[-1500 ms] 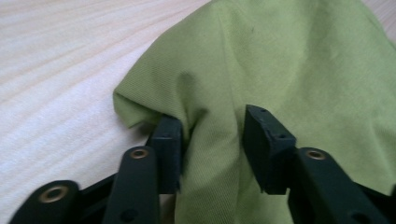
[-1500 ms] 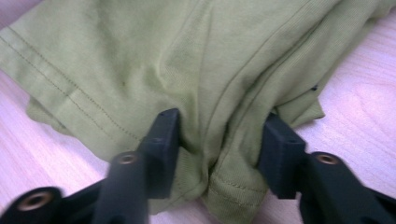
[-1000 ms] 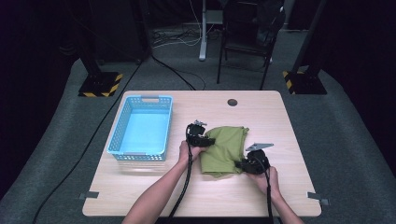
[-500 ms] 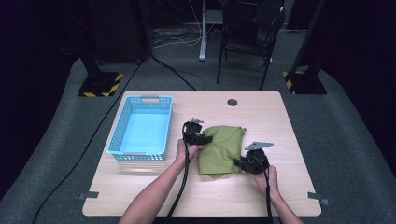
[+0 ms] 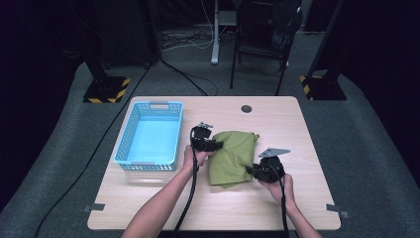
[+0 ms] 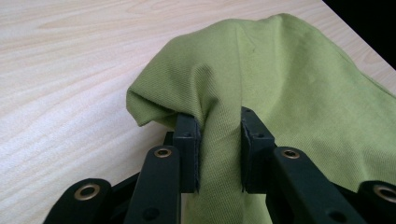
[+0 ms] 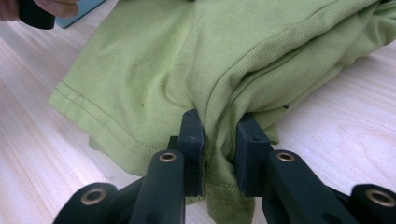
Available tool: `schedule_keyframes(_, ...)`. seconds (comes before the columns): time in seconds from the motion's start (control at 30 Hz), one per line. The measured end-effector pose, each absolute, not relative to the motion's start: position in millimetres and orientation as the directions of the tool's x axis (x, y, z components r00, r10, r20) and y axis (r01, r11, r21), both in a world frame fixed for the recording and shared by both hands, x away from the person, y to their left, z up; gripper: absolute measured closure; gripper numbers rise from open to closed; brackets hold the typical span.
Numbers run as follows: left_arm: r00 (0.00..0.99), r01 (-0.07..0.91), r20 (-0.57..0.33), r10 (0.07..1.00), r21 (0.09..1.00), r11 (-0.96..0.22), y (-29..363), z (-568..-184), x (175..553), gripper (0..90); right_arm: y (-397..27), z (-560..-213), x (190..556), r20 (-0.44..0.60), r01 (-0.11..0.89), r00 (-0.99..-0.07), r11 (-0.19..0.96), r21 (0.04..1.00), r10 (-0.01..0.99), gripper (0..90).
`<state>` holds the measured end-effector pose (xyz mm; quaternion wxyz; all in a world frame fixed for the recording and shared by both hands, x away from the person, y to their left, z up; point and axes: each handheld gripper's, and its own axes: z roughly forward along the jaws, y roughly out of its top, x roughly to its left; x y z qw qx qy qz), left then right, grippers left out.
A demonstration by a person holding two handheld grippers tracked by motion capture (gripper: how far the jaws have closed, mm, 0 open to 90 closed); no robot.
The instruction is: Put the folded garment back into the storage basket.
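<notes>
Since the earlier high view, the left tool (image 5: 214, 145) has shifted a little up the frame and toward the basket, drawing its edge of the folded olive-green cotton garment (image 5: 232, 156) with it, while the right tool (image 5: 253, 171) has kept its place at the garment's lower right. The garment lies at the middle of the pale wooden tabletop (image 5: 277, 124), just right of the light-blue perforated plastic basket (image 5: 150, 135) and apart from it. In the high view its long axis runs from the lower left to the upper right of the frame, the narrower end pointing up toward the small dark round hole (image 5: 246, 108) in the tabletop, the wider folded end toward the person's forearms at the bottom. That view gives the whole layout but is too small to show how the cloth sits in either tool. The left gripper view supplies it: the left tool (image 6: 219, 151) is pinching a raised ridge of the garment (image 6: 289, 84), the cloth humped up over the two black pads with bare tabletop (image 6: 70, 70) at the left of the frame. The right gripper view shows the right tool (image 7: 219, 156) pressed together on a bunched fold of several layers near a stitched hem, the garment (image 7: 187, 51) spreading away to the top of the frame. At that view's upper left corner a hand (image 7: 51, 7) and a strip of the blue basket (image 7: 86, 9) can be seen.
</notes>
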<state>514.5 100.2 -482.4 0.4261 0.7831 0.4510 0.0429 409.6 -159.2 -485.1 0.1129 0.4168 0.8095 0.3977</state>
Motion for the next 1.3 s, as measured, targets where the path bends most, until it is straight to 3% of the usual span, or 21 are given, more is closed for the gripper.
schedule_keyframes(1.3,0.582,0.651,-0.297,0.757,0.728,-0.216,124,-453,515,72.2,-140,-465,416,0.148,0.550,-0.658,0.337,0.764,0.738,74.9)
